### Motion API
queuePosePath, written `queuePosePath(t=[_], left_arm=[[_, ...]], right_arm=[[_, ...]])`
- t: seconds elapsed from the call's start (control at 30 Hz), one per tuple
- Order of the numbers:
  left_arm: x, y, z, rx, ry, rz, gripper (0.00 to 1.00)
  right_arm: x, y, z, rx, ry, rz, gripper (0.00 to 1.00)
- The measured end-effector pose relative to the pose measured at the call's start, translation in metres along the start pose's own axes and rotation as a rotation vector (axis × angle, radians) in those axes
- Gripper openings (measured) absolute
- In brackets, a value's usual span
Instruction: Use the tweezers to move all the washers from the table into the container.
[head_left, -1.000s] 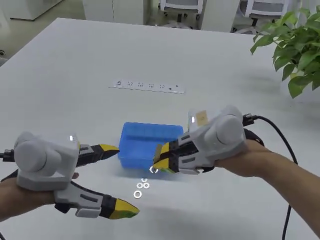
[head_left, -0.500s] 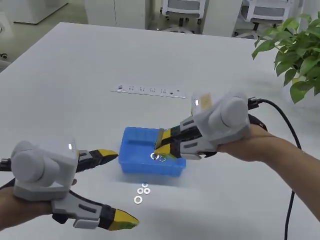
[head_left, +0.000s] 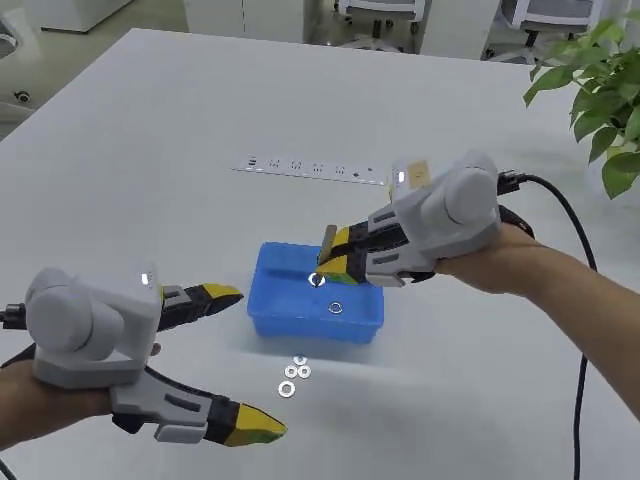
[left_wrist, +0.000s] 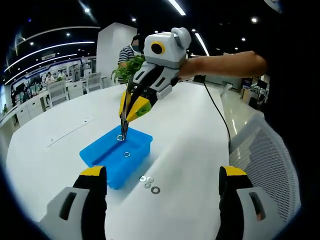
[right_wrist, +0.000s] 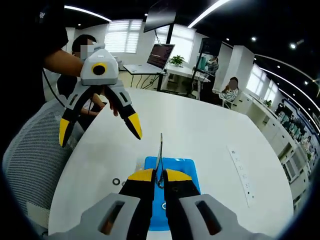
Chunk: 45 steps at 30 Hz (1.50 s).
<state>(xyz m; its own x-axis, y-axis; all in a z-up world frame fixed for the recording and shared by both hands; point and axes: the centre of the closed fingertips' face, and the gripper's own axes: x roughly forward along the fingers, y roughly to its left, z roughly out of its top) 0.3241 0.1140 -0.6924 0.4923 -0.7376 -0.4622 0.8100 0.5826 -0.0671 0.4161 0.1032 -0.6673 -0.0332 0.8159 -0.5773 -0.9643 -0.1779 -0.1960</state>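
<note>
1. The right gripper (head_left: 338, 262) has its jaws clenched on the tweezers (left_wrist: 124, 122). The tweezer tips pinch a washer (head_left: 317, 281) over the blue container (head_left: 290, 328), towards its far wall.
2. The step in hand, as I judge it, is dropping that washer. Lower the tips inside the walls before easing the squeeze, so the washer falls a short way and doesn't bounce off the rim.
3. Ease the jaws only slightly. The tweezers should spring apart without slipping out of the jaws.
4. A second washer (head_left: 335, 308) lies on the container's floor. Aim beside it, away from the walls.
5. The loose washers (head_left: 295, 372) lie in a small cluster on the bench (head_left: 150, 150), just in front of the container's near wall. The task looks far from done.
6. The left gripper (head_left: 250, 362) hangs near the cluster with its jaws released, holding nothing. Keep it off the washers, and use it to steady the container if that slides.
</note>
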Motion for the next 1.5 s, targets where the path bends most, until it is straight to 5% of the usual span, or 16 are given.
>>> queuePosePath(t=[0.93, 1.5], left_arm=[[0.012, 0.009, 0.009, -0.004, 0.000, 0.006, 0.94], [0.032, 0.036, 0.029, 0.048, -0.010, -0.020, 0.65]], right_arm=[[0.040, -0.001, -0.055, 0.079, 0.052, 0.052, 0.08], [0.048, 0.004, -0.070, 0.108, 0.080, 0.079, 0.08]])
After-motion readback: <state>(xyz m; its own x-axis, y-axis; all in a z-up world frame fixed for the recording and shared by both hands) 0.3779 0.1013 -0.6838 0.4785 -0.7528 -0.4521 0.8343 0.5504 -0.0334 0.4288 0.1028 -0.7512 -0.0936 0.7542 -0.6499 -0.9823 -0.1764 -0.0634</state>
